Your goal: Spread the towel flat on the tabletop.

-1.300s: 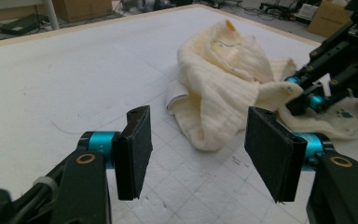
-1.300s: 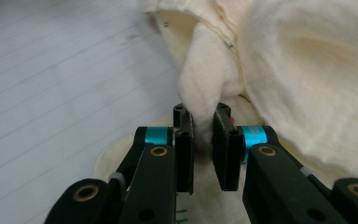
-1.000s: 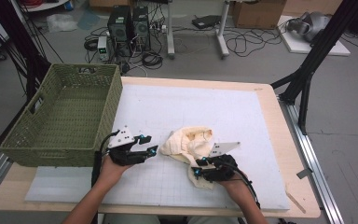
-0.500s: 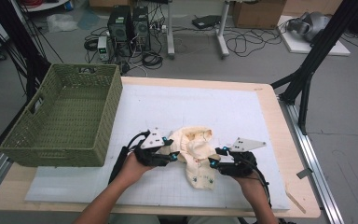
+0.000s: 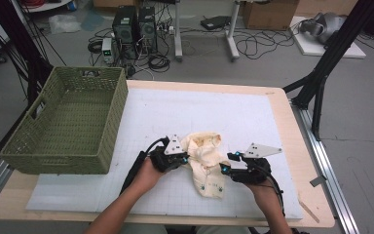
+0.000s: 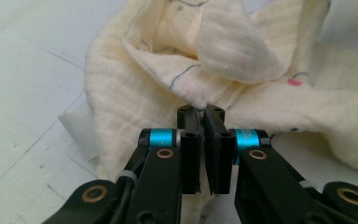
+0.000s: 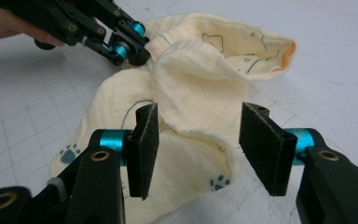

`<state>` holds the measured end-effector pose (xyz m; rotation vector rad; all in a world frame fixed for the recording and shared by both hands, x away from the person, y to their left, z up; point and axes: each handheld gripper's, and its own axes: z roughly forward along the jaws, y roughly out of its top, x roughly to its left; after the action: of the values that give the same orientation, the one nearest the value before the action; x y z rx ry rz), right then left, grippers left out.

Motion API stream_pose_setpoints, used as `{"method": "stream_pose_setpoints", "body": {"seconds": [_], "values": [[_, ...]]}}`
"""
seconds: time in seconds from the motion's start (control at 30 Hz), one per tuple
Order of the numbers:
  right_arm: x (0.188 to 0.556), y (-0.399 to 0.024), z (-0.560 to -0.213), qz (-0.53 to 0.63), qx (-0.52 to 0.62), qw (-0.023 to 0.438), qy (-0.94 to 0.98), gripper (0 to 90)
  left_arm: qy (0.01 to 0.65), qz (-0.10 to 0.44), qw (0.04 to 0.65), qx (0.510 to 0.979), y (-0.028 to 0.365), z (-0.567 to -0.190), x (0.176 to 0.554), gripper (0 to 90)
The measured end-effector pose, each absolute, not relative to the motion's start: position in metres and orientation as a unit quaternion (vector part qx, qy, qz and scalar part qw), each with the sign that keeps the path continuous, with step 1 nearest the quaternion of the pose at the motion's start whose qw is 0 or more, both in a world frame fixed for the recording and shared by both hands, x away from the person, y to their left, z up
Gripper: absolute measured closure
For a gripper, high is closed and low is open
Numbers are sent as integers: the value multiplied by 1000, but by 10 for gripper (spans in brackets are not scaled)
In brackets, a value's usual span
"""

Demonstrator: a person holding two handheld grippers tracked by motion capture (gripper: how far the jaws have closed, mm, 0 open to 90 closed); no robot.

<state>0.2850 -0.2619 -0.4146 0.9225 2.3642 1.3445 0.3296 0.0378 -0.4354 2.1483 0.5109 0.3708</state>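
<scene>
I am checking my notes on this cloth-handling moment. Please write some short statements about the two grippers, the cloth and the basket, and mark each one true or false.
1. The left gripper is shut on a fold of the cream cloth. True.
2. The right gripper is clamped tight on the cloth. False: its jaws stand apart, with cloth between them but not pressed.
3. The cloth lies inside the green basket. False: it lies on the white mat, to the right of the basket.
4. The cloth has small paw prints on it. True.
5. The basket holds folded towels. False: no towels can be seen in it.
</scene>
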Motion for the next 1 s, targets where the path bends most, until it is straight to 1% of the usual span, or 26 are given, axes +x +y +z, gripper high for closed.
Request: {"method": "stream_pose_setpoints", "body": {"seconds": [0.03,0.13,0.17,0.2,0.23,0.3,0.4,0.43,0.5,0.53,0.57,0.63,0.67,0.7,0.73,0.83,0.93,1.0], "values": [[285,-262,-415,462,318,134,817,471,208,147,443,860,40,-433,330,853],[286,-261,-416,456,321,137,818,471,226,122,491,832,51,-426,332,853],[286,-261,-417,453,322,141,819,471,234,114,507,821,56,-423,333,853],[287,-257,-418,439,329,157,821,470,245,107,523,810,61,-421,335,853],[287,-257,-418,439,329,157,821,470,255,104,532,801,66,-419,336,853],[289,-245,-422,425,320,165,830,475,272,104,543,788,74,-417,339,852],[291,-233,-426,415,305,160,842,476,296,114,559,766,81,-415,343,853],[293,-227,-428,402,296,169,850,477,301,117,558,765,83,-414,344,853],[300,-216,-433,369,300,195,858,515,312,128,552,763,85,-414,346,854],[300,-216,-433,369,300,195,858,515,318,133,550,760,88,-414,347,854],[304,-216,-435,366,306,189,858,539,327,139,549,757,90,-414,349,854],[311,-217,-441,368,310,163,862,623,345,149,549,746,97,-414,353,857],[311,-217,-441,368,310,163,862,623,355,158,549,741,100,-413,355,857],[311,-215,-442,357,299,160,870,721,380,171,556,719,107,-412,360,859],[311,-215,-442,357,299,160,870,721,380,171,556,719,107,-412,360,860],[312,-218,-442,354,307,158,869,851,412,191,554,698,116,-413,367,863],[314,-222,-441,350,319,166,865,859,427,202,538,699,121,-417,371,863],[315,-229,-440,343,340,182,857,863,430,208,534,697,123,-416,373,863]]}}
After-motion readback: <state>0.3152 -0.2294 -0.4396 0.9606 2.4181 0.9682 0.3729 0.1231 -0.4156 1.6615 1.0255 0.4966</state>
